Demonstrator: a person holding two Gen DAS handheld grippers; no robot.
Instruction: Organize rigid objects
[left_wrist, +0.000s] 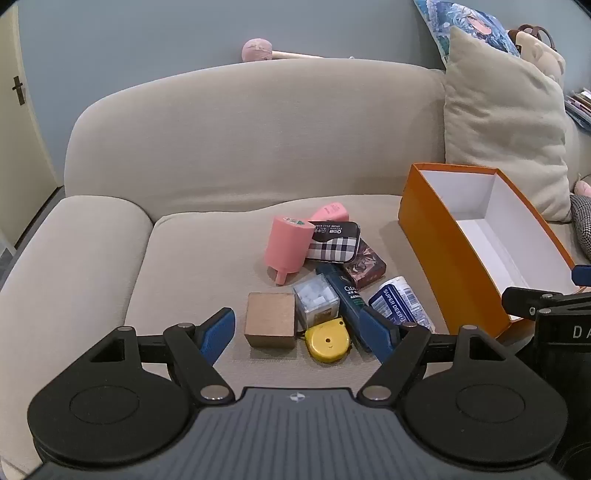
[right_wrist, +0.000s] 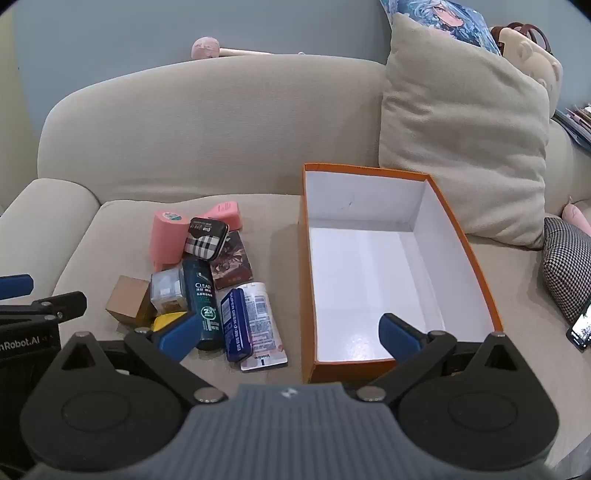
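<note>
Rigid objects sit in a loose heap on the sofa seat (left_wrist: 207, 258), just left of an orange box (right_wrist: 308, 280) w/ white inside, nothing in it. Heap, front to back in left wrist view: brown cardboard cube (left_wrist: 271, 319), yellow tape measure (left_wrist: 328, 339) touching the cube's right side, clear plastic box (left_wrist: 317, 299) of white bits behind the tape measure, dark green CLEAR bottle (left_wrist: 341, 290) lying lengthwise, blue SUPER DEER tin (left_wrist: 391, 301) on top of a white tube (right_wrist: 264, 325) that lies flat next to the box wall. Further back: dark patterned card box (left_wrist: 364, 267), plaid tin (left_wrist: 334, 243) leaning on it, pink tape roll (left_wrist: 286, 243) on its side w/ a pink bottle (left_wrist: 330, 212) behind.

Left gripper (left_wrist: 297, 334) is spread wide, nothing btwn the blue pads; cube and tape measure show in the gap, pads not touching either. It tilts down toward the front of the heap.

Right gripper (right_wrist: 290, 338) is also fully spread, holding nothing. Its left pad overlaps the bottle's base in its own view, its right pad shows over the box's near end; contact can't be told.

Beige cushion (right_wrist: 461, 140) leans on the sofa back behind the box. Phone (right_wrist: 581, 326) lies at far right beside a houndstooth fabric (right_wrist: 565, 273).
</note>
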